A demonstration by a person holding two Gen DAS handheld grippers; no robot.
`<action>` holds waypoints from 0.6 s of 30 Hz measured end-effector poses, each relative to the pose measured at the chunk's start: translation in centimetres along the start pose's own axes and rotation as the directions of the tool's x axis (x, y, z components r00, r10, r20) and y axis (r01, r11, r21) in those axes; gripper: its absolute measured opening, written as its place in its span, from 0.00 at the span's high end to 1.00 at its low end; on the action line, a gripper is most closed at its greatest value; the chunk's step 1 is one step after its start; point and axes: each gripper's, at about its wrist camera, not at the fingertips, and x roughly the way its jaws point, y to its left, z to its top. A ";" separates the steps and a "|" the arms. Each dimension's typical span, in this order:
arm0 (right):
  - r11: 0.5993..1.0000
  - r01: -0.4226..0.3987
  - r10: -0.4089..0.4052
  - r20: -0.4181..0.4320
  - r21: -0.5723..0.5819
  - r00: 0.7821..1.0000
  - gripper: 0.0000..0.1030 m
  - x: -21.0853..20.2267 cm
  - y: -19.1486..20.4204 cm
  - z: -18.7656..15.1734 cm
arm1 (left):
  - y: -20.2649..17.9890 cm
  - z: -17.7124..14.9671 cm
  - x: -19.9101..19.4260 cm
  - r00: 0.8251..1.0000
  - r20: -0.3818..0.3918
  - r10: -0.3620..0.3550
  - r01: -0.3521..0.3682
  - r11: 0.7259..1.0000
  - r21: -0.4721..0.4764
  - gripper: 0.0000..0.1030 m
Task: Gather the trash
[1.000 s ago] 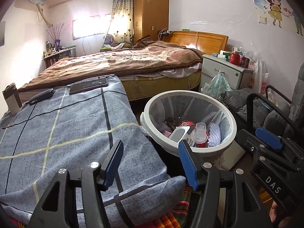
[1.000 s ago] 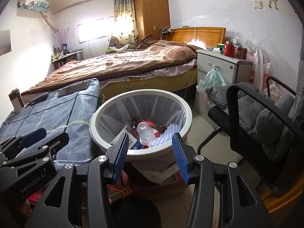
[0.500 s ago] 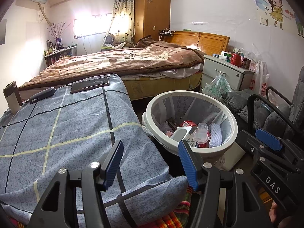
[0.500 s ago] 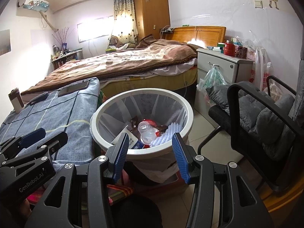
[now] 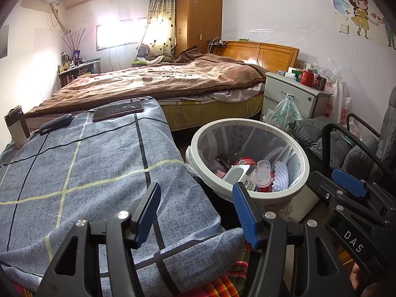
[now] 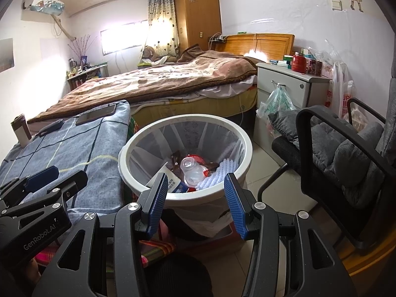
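A white round trash bin [image 5: 300, 156] [image 6: 243, 153] lined with a clear bag stands on the floor beside a table draped in a grey-blue checked cloth [image 5: 81, 163] [image 6: 74, 136]. Inside it lie a clear plastic bottle [image 5: 262, 173] [image 6: 191, 170], a carton [image 5: 235, 173], white foam [image 6: 217, 173] and wrappers. My left gripper [image 5: 195, 210] hovers open over the cloth's near right corner, nothing between its blue pads. In front of the bin's near rim my right gripper [image 6: 195, 195] stands open and empty.
On the cloth's far end lie a phone [image 5: 118, 110], a dark case [image 5: 55, 123] and a small box [image 5: 16, 128]. A bed [image 5: 158, 84] lies behind, a white nightstand [image 5: 294, 94] with a hanging bag to the right, and a grey padded chair [image 6: 346, 143] right of the bin.
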 end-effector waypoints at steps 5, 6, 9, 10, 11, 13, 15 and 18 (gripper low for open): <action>1.000 0.000 0.000 0.000 0.000 1.000 0.52 0.1 -0.1 0.0 | 0.0 0.0 -0.1 1.000 0.001 -0.001 0.001 1.000 0.001 0.40; 1.000 0.000 0.000 0.000 0.000 1.000 0.52 0.1 0.0 0.0 | 0.0 0.0 0.0 1.000 0.000 0.000 0.000 1.000 0.000 0.40; 1.000 0.001 -0.001 -0.003 0.000 1.000 0.52 0.0 0.1 0.0 | 0.0 0.0 0.0 1.000 0.000 -0.001 0.001 1.000 0.000 0.39; 1.000 0.001 -0.001 -0.003 -0.001 1.000 0.52 0.0 0.1 0.0 | 0.0 0.0 0.0 1.000 0.000 0.000 0.000 1.000 0.000 0.39; 1.000 0.001 -0.001 -0.004 -0.001 1.000 0.52 0.1 0.1 -0.1 | 0.0 0.0 0.0 1.000 0.000 -0.001 0.001 1.000 0.000 0.39; 1.000 0.001 -0.001 -0.003 0.000 1.000 0.52 0.1 0.1 -0.1 | 0.0 0.0 0.0 1.000 0.000 0.000 0.000 1.000 0.000 0.39; 1.000 0.001 -0.001 -0.005 0.000 1.000 0.52 0.1 0.1 -0.1 | 0.1 0.0 0.0 1.000 -0.001 -0.002 0.002 1.000 0.000 0.39; 1.000 0.002 -0.002 -0.007 0.002 1.000 0.52 0.0 0.3 -0.2 | 0.1 0.0 0.0 1.000 -0.003 0.000 0.000 1.000 -0.002 0.39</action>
